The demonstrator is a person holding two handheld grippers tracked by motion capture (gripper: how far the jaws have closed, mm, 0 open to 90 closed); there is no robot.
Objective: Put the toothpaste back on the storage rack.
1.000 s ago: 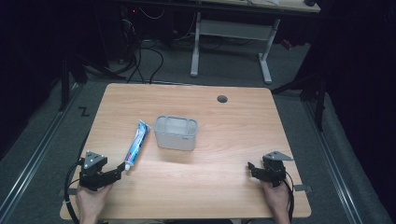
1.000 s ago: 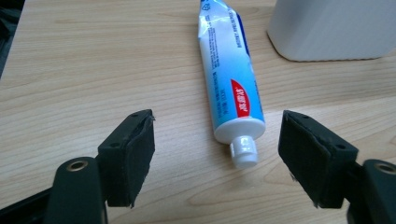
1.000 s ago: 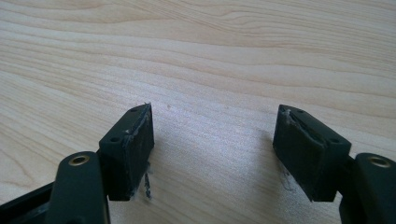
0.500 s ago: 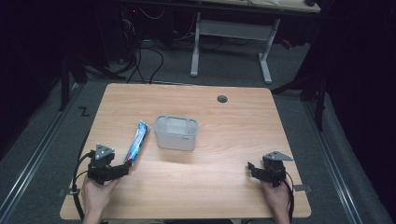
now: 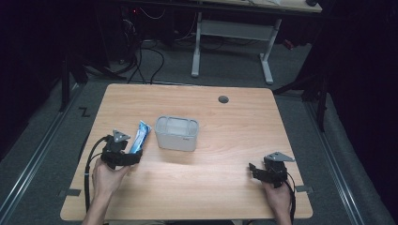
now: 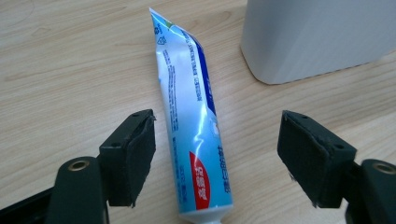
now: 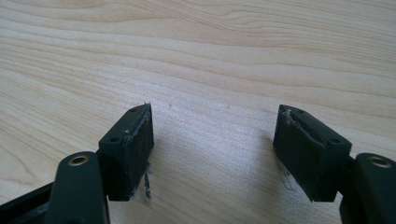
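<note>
Forward goes the left gripper (image 5: 136,157), from the near left edge of the table (image 5: 234,122) up to the tube (image 5: 140,136); the right gripper (image 5: 253,169) stays put near the front right corner. Seen along the left gripper (image 6: 217,154), its jaws stand wide apart, one on each side of the tube's (image 6: 196,135) near end, not touching it. That tube lies flat on the wood, just left of the grey box (image 5: 176,133), its far end angled away. Over bare wood, the right gripper (image 7: 212,154) also has its jaws spread, holding nothing.
</note>
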